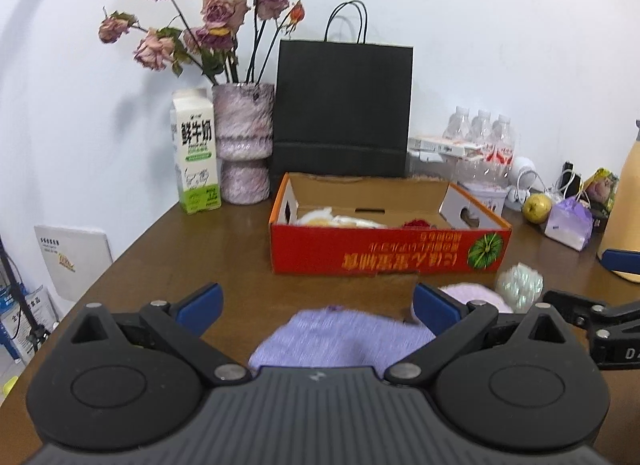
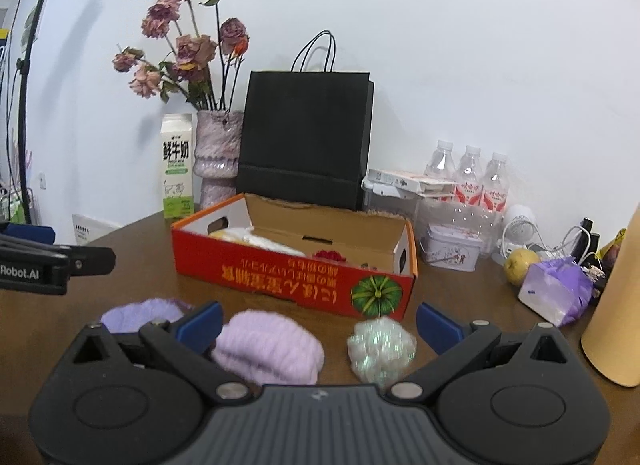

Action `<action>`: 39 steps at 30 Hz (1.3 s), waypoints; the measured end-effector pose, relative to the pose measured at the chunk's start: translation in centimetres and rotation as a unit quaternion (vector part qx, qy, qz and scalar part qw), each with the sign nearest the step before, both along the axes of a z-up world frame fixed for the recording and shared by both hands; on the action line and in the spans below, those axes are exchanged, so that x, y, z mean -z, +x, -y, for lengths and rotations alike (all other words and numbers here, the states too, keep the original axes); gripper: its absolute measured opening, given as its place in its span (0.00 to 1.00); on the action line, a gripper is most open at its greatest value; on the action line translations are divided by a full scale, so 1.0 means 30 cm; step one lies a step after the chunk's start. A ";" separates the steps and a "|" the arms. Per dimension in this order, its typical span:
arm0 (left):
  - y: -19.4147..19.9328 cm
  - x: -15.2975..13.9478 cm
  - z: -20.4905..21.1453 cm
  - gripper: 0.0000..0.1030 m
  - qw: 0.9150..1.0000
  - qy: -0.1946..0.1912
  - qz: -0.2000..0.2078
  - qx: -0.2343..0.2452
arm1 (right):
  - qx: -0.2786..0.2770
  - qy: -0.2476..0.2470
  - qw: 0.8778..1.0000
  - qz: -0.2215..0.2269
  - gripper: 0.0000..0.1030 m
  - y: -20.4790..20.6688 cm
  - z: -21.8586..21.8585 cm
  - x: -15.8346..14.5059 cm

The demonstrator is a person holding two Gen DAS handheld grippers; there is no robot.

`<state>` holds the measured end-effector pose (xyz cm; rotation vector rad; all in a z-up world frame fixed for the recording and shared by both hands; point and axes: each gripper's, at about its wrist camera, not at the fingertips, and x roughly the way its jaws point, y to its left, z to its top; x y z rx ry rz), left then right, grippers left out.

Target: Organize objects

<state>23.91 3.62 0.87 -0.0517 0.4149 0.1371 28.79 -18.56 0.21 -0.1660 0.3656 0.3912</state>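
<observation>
Left wrist view: the left gripper (image 1: 318, 303) hovers over the near edge of a brown wooden table (image 1: 208, 249), its blue-tipped jaws spread wide apart and holding nothing. Between them lies a lavender knitted piece (image 1: 340, 339), flat on the table. A second, paler purple knitted piece (image 1: 476, 295) sits just beyond the right fingertip, with an iridescent crinkled ball (image 1: 520, 284) beside it. Behind these, mid-table, stands an open red cardboard box (image 1: 390, 253) with pale and red items inside. Along the far edge stand a milk carton (image 1: 196, 153), a pink vase of dried roses (image 1: 244, 141) and a black paper bag (image 1: 342, 109).

Right wrist view: the right gripper (image 2: 318, 325) also has its jaws wide apart and empty. Between them on the table (image 2: 132, 241) rest the pale purple knitted piece (image 2: 268, 347), touching the left fingertip, and the iridescent ball (image 2: 382, 349). The lavender piece (image 2: 140, 313) lies further left. The red box (image 2: 296, 277) sits just behind. Toward the right edge are water bottles (image 2: 468, 177), a yellow fruit (image 2: 520, 265) and a purple gift bag (image 2: 556, 289).
</observation>
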 end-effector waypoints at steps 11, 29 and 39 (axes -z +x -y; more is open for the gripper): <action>-0.068 0.055 -0.013 1.00 1.000 0.001 -0.023 -0.006 | 0.005 -0.011 1.000 -0.017 1.00 -0.100 0.056 0.108; 0.111 0.146 0.034 1.00 0.994 -0.042 -0.101 0.003 | 0.045 0.024 0.998 -0.022 1.00 -0.089 0.126 0.179; 0.185 0.236 -0.030 1.00 0.986 -0.117 -0.114 -0.018 | 0.042 0.031 0.998 -0.031 1.00 -0.080 0.129 0.183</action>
